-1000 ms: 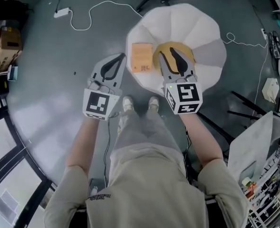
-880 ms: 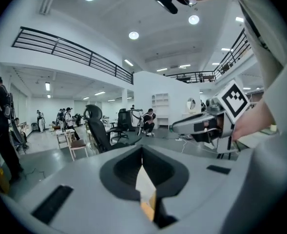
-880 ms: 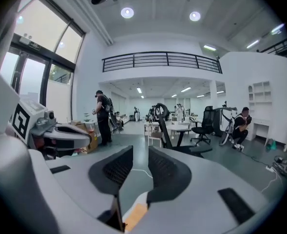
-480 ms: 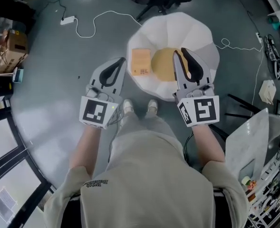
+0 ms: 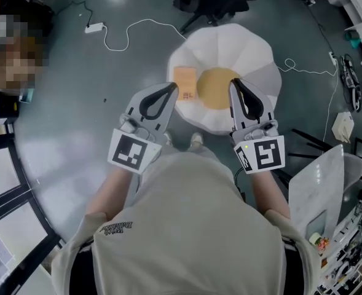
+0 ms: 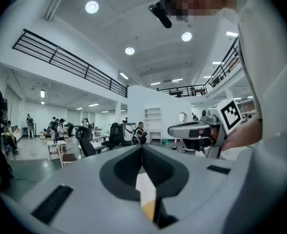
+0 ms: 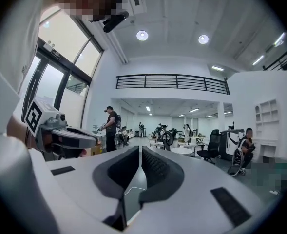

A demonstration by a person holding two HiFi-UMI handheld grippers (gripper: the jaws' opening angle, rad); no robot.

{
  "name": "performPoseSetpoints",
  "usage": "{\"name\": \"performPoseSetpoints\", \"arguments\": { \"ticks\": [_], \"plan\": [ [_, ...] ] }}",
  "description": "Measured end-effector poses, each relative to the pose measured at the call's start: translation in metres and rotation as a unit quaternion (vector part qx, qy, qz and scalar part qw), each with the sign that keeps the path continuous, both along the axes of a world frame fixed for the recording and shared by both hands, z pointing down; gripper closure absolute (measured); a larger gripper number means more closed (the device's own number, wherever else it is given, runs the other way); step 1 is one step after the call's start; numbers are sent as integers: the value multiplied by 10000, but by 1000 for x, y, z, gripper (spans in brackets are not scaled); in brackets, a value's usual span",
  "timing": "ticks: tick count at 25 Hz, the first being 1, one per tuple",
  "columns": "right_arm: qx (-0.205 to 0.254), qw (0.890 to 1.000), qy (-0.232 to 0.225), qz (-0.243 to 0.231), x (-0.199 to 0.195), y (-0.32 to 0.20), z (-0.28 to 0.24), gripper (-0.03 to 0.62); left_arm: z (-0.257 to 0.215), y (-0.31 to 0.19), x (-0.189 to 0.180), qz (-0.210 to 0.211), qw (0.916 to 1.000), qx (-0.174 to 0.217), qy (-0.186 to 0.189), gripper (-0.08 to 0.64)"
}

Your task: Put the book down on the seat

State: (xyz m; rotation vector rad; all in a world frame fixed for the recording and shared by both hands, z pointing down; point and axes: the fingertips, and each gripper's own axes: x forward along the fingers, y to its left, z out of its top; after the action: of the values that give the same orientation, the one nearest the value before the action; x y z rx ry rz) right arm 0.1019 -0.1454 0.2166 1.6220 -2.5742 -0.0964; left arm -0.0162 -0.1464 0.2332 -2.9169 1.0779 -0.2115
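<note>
Tan rectangular book [image 5: 185, 83] flat on white seat [image 5: 254, 45], beside yellow centre [image 5: 217, 88].

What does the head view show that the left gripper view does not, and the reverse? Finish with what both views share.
Only the head view: the book lying flat on the white seat, and a white cable trailing over the floor. Only the left gripper view: a balcony railing, ceiling lights and distant people in a big hall. Both: the left gripper, its jaws together and empty, and the right gripper, whose empty jaws have just been closing.
</note>
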Motion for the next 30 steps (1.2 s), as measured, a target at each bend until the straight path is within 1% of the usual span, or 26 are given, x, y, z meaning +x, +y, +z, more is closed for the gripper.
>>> {"name": "performPoseSetpoints", "arguments": {
  "ticks": [5,8,12,15,19,24,27,30],
  "plan": [
    [50,9994,-25,-330,-30,15,-7,574,4,9,-5,5,9996,-261,131,549],
    [-10,9988,-54,-480,-48,24,-2,574,7,11,-13,16,9995,-285,141,549],
    [-160,9979,43,-627,-60,27,11,583,10,10,-17,-10,9995,-309,89,549],
    [-231,9977,59,-631,-64,25,13,583,10,7,-18,28,9996,-251,99,549],
    [-206,9981,88,-571,-61,20,8,583,7,5,-18,71,9997,-218,70,549],
    [-341,9974,-79,-632,-54,19,8,583,12,6,-16,90,9997,-229,22,549],
    [-342,9973,-60,-639,-59,15,5,583,11,3,-21,167,9998,-120,-11,549],
    [-343,9974,-44,-638,-61,14,5,583,8,4,-23,44,9997,-248,69,549]
  ]
}}
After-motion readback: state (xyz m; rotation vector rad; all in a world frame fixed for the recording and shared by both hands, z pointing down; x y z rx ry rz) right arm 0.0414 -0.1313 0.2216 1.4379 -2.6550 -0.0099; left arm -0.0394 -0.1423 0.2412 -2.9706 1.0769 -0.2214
